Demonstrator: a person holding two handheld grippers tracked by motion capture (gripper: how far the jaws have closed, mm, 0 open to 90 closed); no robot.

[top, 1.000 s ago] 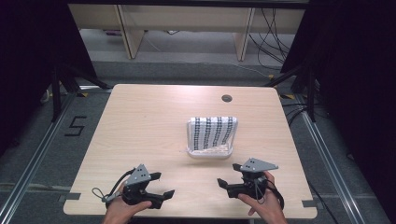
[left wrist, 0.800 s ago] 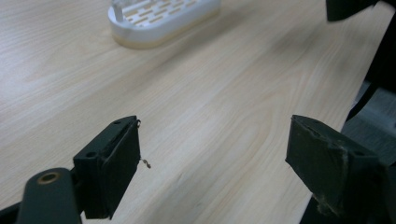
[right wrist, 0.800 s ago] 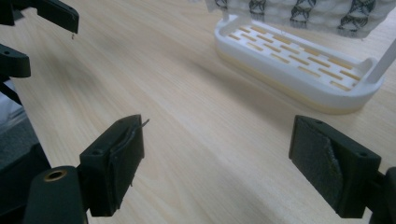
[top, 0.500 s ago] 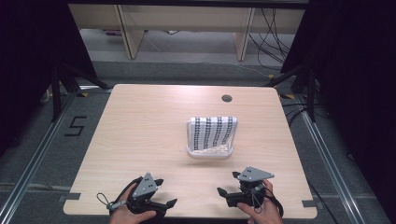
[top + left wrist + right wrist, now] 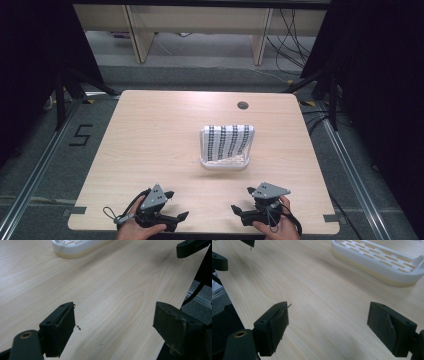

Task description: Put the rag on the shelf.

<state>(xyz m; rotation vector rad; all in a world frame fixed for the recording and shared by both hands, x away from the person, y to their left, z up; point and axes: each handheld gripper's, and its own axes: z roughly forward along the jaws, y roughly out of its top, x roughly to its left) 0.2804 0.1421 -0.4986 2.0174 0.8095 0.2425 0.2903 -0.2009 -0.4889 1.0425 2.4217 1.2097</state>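
White slotted tray (image 5: pixel 225 161) unmoved mid-table; both tongs, left (image 5: pixel 176 206) and right (image 5: pixel 241 206), released, now nearer the table's front edge.

The table (image 5: pixel 150 145) was pale wood with a fine grain. The tray (image 5: pixel 225 162) on it was white, with a cream band along its base, and carried a white cloth (image 5: pixel 227 141) with dark stripes, possibly rows of small checks. Nearer than the tray, the left gripper (image 5: pixel 176 205) and right gripper (image 5: pixel 242 200) were black with grey top plates.

Tray (image 5: pixel 224 163) mid-table (image 5: pixel 150 140), well beyond both tools, perhaps slightly right.
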